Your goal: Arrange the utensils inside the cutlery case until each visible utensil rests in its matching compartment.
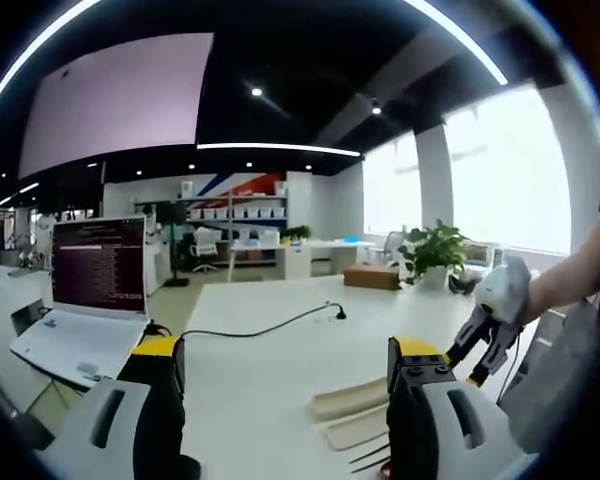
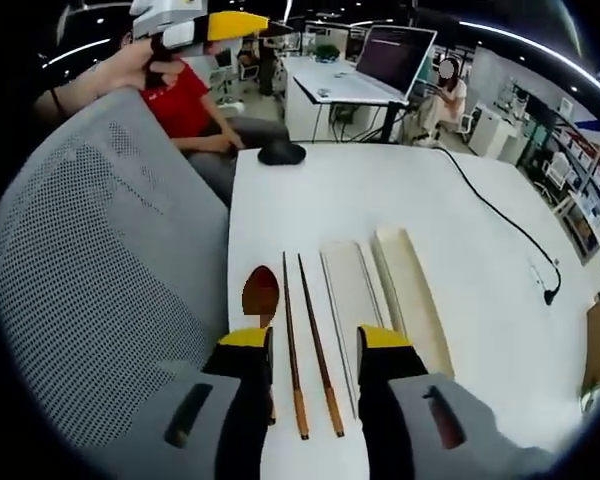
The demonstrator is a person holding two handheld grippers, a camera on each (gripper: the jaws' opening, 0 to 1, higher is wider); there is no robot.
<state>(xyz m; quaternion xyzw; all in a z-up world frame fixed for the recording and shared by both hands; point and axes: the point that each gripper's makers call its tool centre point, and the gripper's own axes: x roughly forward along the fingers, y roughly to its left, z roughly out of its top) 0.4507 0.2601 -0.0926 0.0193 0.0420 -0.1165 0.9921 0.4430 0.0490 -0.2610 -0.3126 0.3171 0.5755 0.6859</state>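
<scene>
Tabletop (image 2: 460, 260) lay broadly bare beyond the case halves, black cable (image 2: 505, 225) crossed its far side, mesh chair back (image 2: 100, 290) crowded the near edge.

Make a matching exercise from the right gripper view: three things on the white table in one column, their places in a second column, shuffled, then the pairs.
Things:
1. spoon
2. chopsticks
3. cutlery case

Places:
A. between the other two, lying lengthwise as a pair
B. nearest the grey mesh chair
C. on the side toward the black cable

Pairs: 1-B, 2-A, 3-C
</scene>
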